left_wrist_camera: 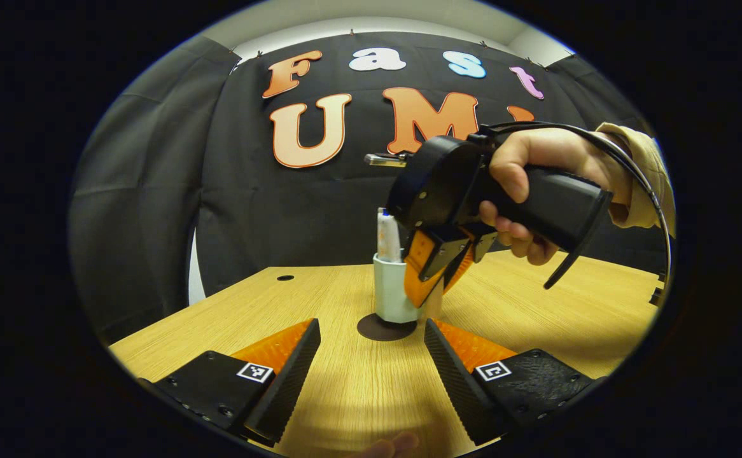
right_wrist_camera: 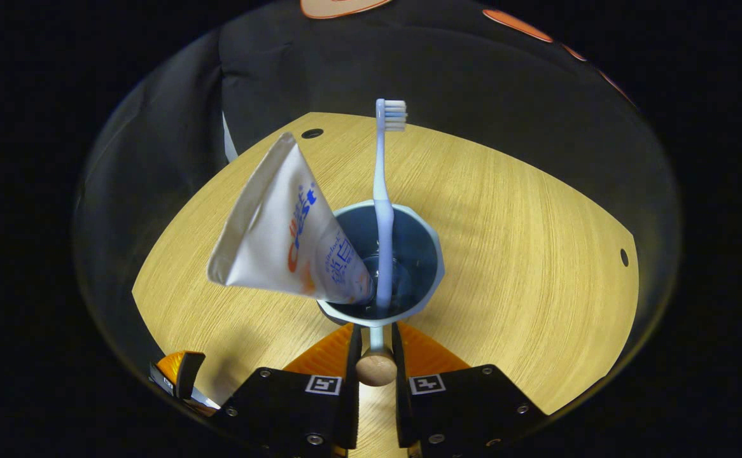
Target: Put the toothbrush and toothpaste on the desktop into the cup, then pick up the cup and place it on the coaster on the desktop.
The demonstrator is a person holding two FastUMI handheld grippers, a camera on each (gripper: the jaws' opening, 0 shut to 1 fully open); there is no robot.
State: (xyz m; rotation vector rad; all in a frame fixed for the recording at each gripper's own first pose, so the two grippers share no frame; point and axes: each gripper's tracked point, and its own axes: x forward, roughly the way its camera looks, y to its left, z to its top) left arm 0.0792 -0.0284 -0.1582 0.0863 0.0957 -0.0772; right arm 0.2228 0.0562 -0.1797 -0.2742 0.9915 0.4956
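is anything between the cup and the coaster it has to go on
Nothing visible is. The left gripper view shows the cup directly over the coaster, already on it or almost, with the right gripper closed on its handle. Toothpaste and toothbrush sit inside.

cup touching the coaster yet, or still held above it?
Touching. In the left gripper view the cup stands with its base on the coaster, no gap between them; the right gripper is at the cup's handle side.

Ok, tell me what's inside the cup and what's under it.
Inside the cup stand a toothpaste tube, leaning on the rim, and a toothbrush, bristles up. Under it sits a dark coaster; the cup covers the coaster's middle. The right gripper grips the cup's handle.
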